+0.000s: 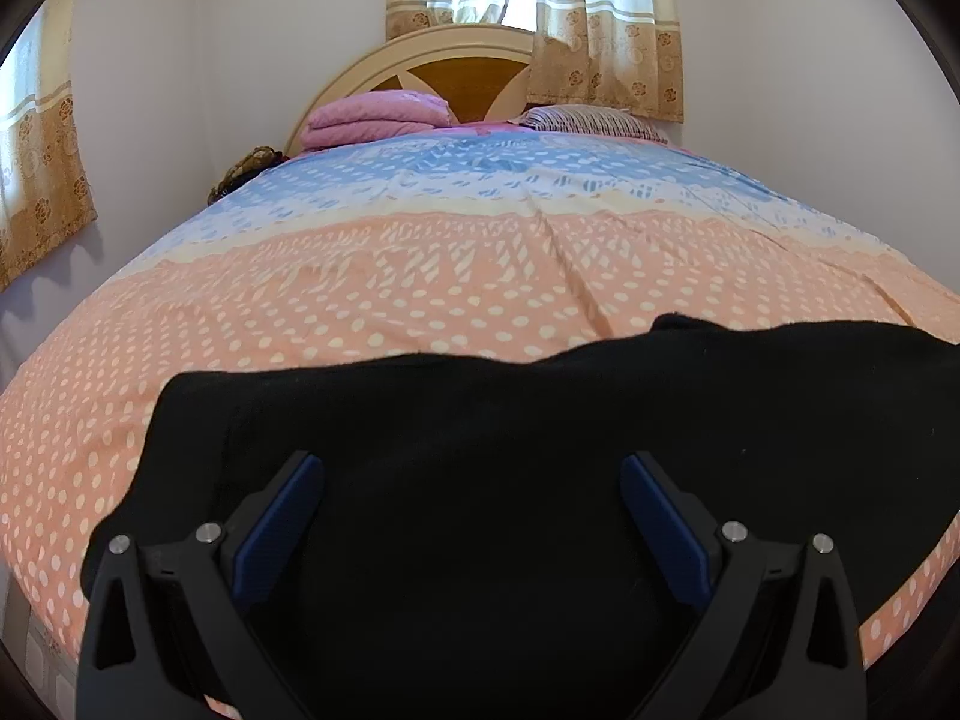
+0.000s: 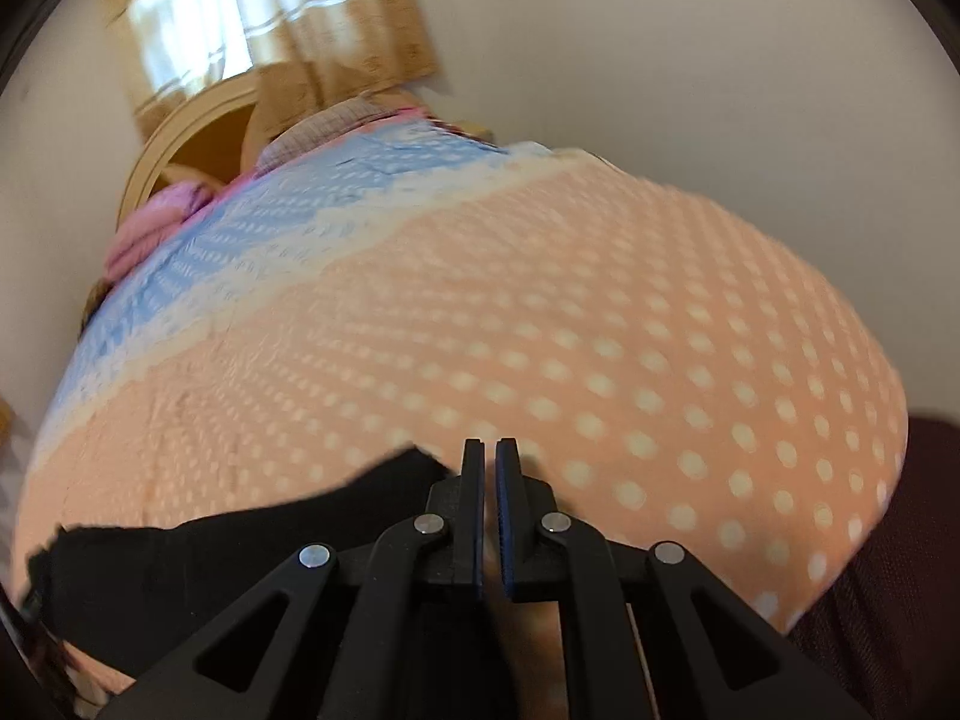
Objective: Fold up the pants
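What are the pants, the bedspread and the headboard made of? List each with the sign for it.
Black pants: soft matte fabric, perhaps fleece or knit; no sheen, slightly fuzzy edge.
Bedspread: thin printed woven cloth, likely cotton; flat dotted print, fine creases.
Headboard: wood by the look, a brown grained panel in a cream painted or lacquered arched frame with slight gloss.

Open bedspread (image 1: 480, 276) beyond black pants (image 1: 480, 450)
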Available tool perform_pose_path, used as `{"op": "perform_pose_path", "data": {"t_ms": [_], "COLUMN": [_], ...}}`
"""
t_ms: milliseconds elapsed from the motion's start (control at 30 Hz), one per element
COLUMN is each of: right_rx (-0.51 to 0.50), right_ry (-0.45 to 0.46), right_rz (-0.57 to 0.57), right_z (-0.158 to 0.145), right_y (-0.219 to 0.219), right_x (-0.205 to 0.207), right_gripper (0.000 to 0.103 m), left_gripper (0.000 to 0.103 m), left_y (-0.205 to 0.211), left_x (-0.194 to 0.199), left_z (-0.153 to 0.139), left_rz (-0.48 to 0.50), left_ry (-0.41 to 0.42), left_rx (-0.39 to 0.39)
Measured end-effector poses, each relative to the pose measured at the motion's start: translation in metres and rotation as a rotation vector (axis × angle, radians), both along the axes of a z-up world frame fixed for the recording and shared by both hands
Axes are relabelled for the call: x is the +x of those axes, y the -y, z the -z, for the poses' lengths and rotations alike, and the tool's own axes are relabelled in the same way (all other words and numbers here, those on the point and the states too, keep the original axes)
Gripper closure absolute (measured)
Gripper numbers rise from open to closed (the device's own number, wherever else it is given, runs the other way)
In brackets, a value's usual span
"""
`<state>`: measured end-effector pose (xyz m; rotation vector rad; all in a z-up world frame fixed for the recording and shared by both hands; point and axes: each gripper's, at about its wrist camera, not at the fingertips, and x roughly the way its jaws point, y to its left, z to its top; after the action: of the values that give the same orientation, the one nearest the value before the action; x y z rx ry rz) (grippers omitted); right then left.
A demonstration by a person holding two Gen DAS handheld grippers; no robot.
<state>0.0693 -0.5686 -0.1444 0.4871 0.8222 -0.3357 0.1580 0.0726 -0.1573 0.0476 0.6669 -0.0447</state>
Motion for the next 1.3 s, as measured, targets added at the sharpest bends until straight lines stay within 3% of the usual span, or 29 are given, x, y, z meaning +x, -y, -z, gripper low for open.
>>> {"op": "perform_pose_path", "data": {"t_ms": [67, 133, 167, 200, 267, 400, 667, 767, 833, 867, 1000, 1133, 1233, 1300], "right_rx": [0.042, 0.031, 0.029, 0.032, 0.028, -0.037, -0.081, -0.039, -0.012, -0.016, -0.093, -0.113, -0.086, -0.091], "right_ry": [0.04, 0.044, 0.045, 0.052, 0.053, -0.03, 0.056, 0.07, 0.052, 0.041, 0.023, -0.005, 0.036, 0.076], "right_rz": [0.023, 0.007, -0.008, -0.025, -0.076, -0.106, -0.119, -0.125, -0.133, -0.141, -0.132, -0.097, -0.107, -0.156], "right_z": [-0.002, -0.007, -0.008, -0.01, -0.009, 0.01, -0.013, -0.013, -0.008, -0.008, -0.014, -0.004, -0.007, -0.013], "right_y": [0.006, 0.0, -0.006, -0.013, -0.027, -0.046, -0.042, -0.033, -0.029, -0.031, -0.038, -0.029, -0.03, -0.043], "right_x": [-0.019, -0.034, -0.04, -0.046, -0.055, -0.051, -0.027, -0.011, 0.004, 0.009, 0.018, 0.019, 0.007, -0.001], "right_gripper": [0.097, 0.081, 0.067, 0.064, 0.064, 0.064, 0.064, 0.064, 0.076, 0.095, 0.1, 0.1, 0.098, 0.082], "left_gripper": [0.001, 0.001, 0.001, 0.001, 0.001, 0.001, 0.001, 0.001, 0.001, 0.001, 0.001, 0.001, 0.001, 0.001], "left_y": [-0.002, -0.002, -0.002, -0.001, 0.001, 0.007, 0.006, 0.003, 0.004, 0.004, 0.001, -0.007, -0.007, -0.007], "left_x": [-0.002, -0.002, -0.002, -0.003, -0.003, -0.005, -0.006, -0.006, -0.006, -0.006, -0.006, -0.002, -0.004, -0.005], "left_z": [0.001, 0.001, 0.0, -0.001, -0.002, -0.003, -0.01, -0.008, -0.007, -0.006, -0.004, 0.004, 0.005, 0.006], "left_rz": [-0.001, -0.002, -0.002, -0.004, -0.01, -0.003, -0.009, -0.017, -0.018, -0.018, -0.036, -0.064, -0.068, -0.07], "left_ry": [0.001, -0.003, -0.001, 0.002, 0.008, 0.01, 0.02, 0.013, 0.01, 0.008, 0.004, -0.024, -0.018, -0.018], "left_rx": [-0.002, -0.003, -0.004, -0.001, 0.0, 0.001, 0.02, 0.012, 0.018, 0.021, 0.032, 0.017, 0.019, 0.026]}}
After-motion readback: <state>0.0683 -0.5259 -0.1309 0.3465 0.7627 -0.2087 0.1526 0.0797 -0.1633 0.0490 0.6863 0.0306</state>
